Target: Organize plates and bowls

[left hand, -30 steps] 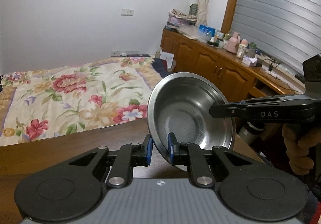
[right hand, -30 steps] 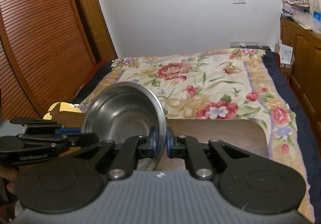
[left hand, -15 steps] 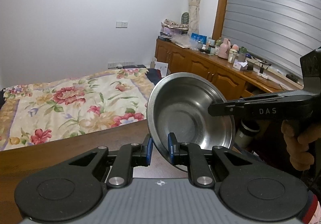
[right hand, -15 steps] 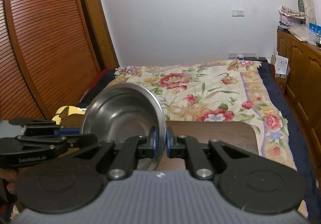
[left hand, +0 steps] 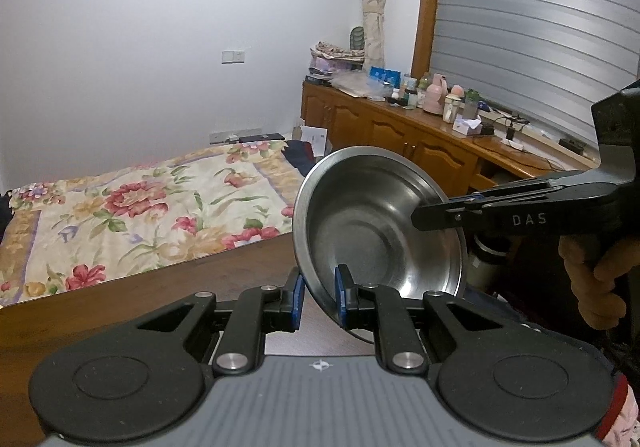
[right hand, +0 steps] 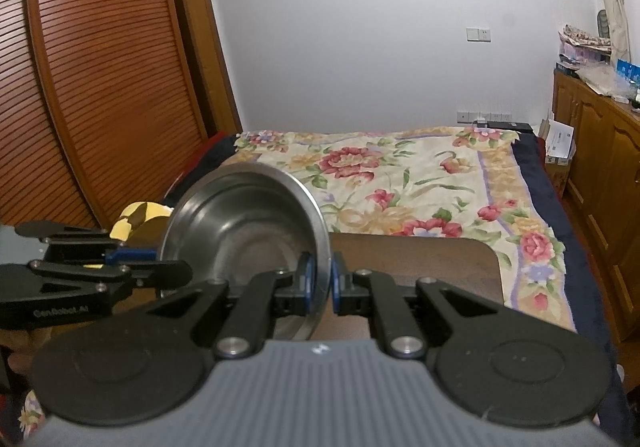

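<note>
A stainless steel bowl [left hand: 372, 223] is held in the air above a dark wooden table [left hand: 160, 287], its open side towards the cameras. My left gripper [left hand: 318, 297] is shut on the bowl's near-left rim. My right gripper [right hand: 320, 287] is shut on the opposite rim of the same bowl [right hand: 240, 223]. In the left wrist view the right gripper [left hand: 424, 211] reaches in from the right and pinches the rim. In the right wrist view the left gripper [right hand: 160, 263] grips the bowl's left rim. No plates are in view.
A bed with a floral cover [left hand: 140, 207] lies just beyond the table. A wooden cabinet [left hand: 400, 135] with bottles and clutter runs along the right wall. A louvred wooden wardrobe [right hand: 92, 87] stands at the left. The table's rounded far corner [right hand: 480, 251] shows at the right.
Both grippers have risen with the bowl still held between them; the bed and table sit lower in both views and more wall shows. The grips are unchanged.
</note>
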The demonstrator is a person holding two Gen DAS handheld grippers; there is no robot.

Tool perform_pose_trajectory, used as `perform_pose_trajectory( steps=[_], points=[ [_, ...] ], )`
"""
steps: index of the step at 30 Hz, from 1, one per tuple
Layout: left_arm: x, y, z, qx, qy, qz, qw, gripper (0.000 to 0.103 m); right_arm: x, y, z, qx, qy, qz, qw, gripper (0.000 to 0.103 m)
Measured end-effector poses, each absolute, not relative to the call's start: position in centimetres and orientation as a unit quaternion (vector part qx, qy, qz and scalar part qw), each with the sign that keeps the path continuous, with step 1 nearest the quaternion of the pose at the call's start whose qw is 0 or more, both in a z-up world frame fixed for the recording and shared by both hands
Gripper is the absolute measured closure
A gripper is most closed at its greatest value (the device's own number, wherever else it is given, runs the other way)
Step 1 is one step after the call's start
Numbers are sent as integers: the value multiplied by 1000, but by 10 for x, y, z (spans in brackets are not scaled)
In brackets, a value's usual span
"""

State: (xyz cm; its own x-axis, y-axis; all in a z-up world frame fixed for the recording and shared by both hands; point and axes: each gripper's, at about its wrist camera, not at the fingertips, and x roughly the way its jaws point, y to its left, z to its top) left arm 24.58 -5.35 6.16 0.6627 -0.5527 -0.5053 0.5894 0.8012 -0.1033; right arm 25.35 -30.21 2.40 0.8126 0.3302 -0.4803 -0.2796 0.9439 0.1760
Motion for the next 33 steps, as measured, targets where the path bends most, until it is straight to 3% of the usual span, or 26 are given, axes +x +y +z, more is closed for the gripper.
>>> perform_pose_trajectory(
  steps=[33],
  points=[
    [198,-61,5,42,321,-342,882,86,209,-310,-20,53,316,163,933,92]
  ],
)
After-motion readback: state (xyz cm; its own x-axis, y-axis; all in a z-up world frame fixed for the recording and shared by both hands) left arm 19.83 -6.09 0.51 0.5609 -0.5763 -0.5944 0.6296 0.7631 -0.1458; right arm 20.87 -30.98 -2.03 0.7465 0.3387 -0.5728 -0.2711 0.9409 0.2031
